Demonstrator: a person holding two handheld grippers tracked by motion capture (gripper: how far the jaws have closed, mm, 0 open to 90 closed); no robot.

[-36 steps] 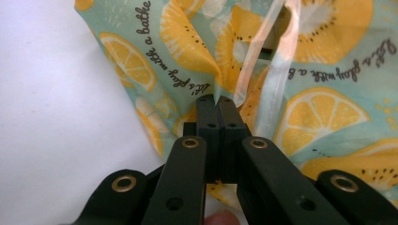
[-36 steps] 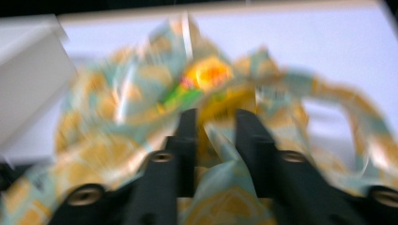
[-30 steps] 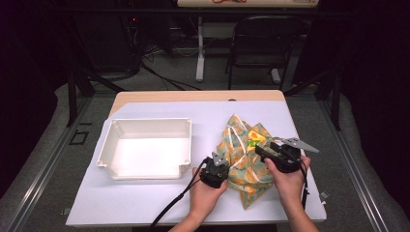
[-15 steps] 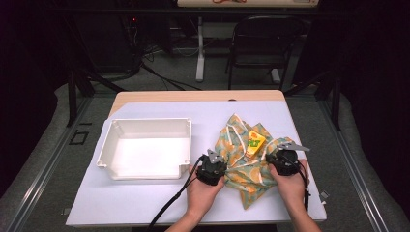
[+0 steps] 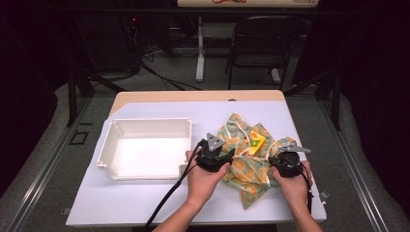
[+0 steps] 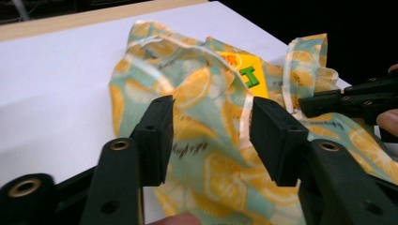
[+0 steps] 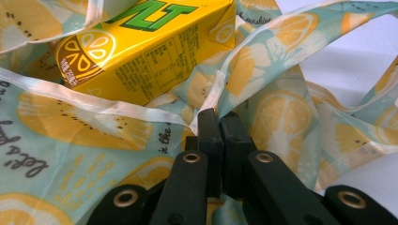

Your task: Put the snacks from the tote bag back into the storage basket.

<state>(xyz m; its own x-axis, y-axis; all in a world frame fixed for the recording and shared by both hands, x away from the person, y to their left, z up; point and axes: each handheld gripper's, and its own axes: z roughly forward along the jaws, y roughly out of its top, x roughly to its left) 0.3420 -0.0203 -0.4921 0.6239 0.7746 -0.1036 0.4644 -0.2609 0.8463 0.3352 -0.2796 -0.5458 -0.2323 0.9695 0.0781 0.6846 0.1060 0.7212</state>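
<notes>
A crumpled fabric bag (image 5: pixel 247 162) lies on the right half of the white-covered table (image 5: pixel 145 208), just right of an open white plastic bin (image 5: pixel 145 153). The cloth is pale teal, printed with orange and lemon slices, kiwi-like seeded wedges and bits of cursive lettering, and it is edged with a glossy cream-white ribbon trim that loops along its folds. It is bunched and wrinkled rather than flat, with corners sticking out toward the far side and toward the person. Nestled in its folds is a yellow drink carton (image 7: pixel 141 51) with green block letters, a lemon-slice emblem and fine print on its side; it lies tilted, partly covered by cloth and crossed by the ribbon. The left tool (image 6: pixel 211 136) hangs at the bag's left edge; its jaws have just been opening and now stand spread, with the patterned cloth seen behind the gap and neither pad pressing on it. The right tool (image 7: pixel 219 123) sits at the bag's right side, its jaws pressed together and pinching the fabric right where the white ribbon trim meets a fold, just beside the carton. In the high view the left tool (image 5: pixel 212 155) and right tool (image 5: pixel 286 162) are each held in a hand at opposite sides of the bag, with black cables trailing back toward the person.
</notes>
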